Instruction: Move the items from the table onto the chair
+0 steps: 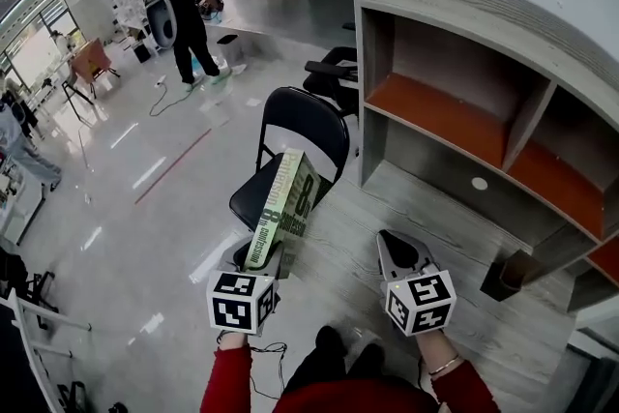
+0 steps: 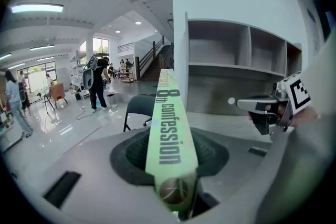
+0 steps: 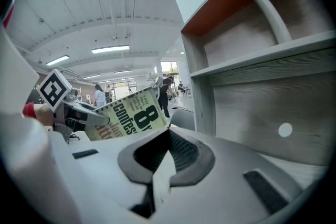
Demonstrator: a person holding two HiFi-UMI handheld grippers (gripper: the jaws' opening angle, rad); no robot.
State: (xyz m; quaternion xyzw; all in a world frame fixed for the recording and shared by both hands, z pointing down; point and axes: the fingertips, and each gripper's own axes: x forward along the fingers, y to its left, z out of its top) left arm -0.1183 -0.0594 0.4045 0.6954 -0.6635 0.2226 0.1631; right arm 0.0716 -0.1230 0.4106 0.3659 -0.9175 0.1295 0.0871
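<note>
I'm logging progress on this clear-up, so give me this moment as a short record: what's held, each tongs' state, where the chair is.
held item: green book, upright, spine reads "8th confession"
left tongs: shut on the book's lower end
right tongs: shut, nothing between them
chair: black, just beyond the book in the head view
status: book gripped, not yet set on the chair
right side: shelf unit with orange-lined compartments

Book [image 1: 286, 200] in left gripper [image 1: 263, 256], just before folding chair [image 1: 308, 123]; right gripper [image 1: 392, 243] to its right; shelf unit [image 1: 437, 7] right of chair
</note>
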